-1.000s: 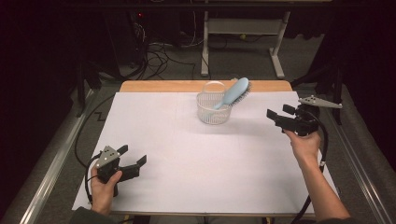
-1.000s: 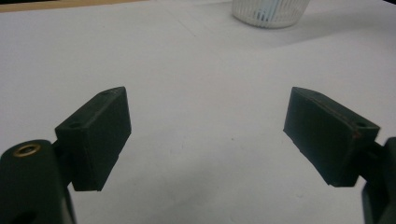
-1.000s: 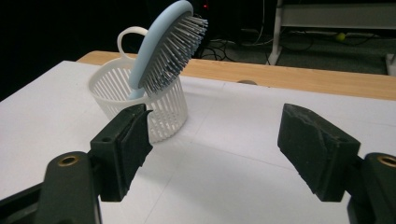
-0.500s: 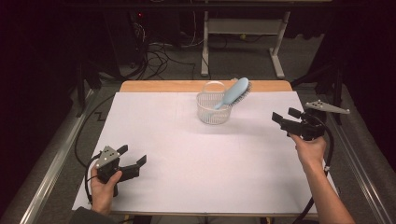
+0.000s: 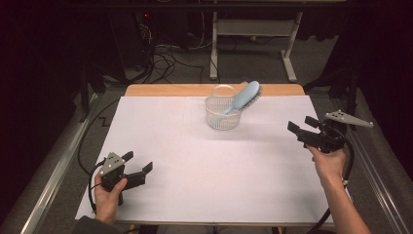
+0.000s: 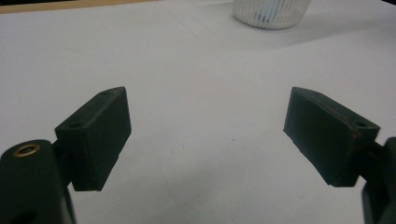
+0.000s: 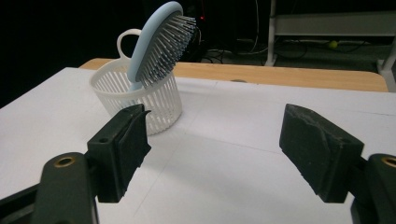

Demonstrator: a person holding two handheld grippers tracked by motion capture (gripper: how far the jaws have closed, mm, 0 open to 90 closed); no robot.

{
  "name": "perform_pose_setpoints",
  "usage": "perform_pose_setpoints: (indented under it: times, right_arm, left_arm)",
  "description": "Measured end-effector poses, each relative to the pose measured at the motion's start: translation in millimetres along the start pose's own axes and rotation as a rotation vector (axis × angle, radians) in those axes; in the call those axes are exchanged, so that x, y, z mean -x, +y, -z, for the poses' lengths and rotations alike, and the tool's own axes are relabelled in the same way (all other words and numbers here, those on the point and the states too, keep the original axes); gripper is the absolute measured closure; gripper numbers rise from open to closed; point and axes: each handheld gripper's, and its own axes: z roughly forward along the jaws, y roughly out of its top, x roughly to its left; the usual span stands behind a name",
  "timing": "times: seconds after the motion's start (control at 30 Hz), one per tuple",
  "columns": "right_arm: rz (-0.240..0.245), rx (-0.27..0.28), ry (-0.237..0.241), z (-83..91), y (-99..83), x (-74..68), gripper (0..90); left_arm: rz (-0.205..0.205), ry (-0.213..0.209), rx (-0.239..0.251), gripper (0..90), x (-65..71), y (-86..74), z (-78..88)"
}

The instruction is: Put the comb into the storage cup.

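Note:
A white slatted basket (image 5: 223,117) stands near the far edge of the white-covered table (image 5: 204,165). A light blue hairbrush (image 5: 245,97) stands in it handle down, its bristled head leaning out over the rim. My right gripper (image 5: 302,124) hovers at the table's right side, open and empty, jaws pointing left toward the basket. In the right gripper view the basket (image 7: 161,105) and hairbrush (image 7: 156,44) sit beyond the left jaw of my gripper (image 7: 215,112). My left gripper (image 5: 138,161) rests open and empty at the near left; ahead of it (image 6: 208,93) lies bare sheet, with the basket (image 6: 272,13) far off.
A wooden strip (image 5: 165,89) borders the table's far edge. Metal rails (image 5: 53,175) run along both sides. Cables (image 5: 170,63) and a desk frame (image 5: 253,34) lie on the dark floor behind.
My right hand has drifted a little to the right and toward the near edge, jaws still open and empty. The left hand, basket and hairbrush have kept still.

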Motion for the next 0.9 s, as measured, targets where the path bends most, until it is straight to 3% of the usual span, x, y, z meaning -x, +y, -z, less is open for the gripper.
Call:
perform_pose_setpoints:
  times: [0.9]
  right_arm:
    - [0.003,0.039,0.044,27.3,-22.5,-8.5,24.1]
  left_arm:
    - [-0.002,-0.002,-0.002,15.9,0.5,0.3,-1.1]
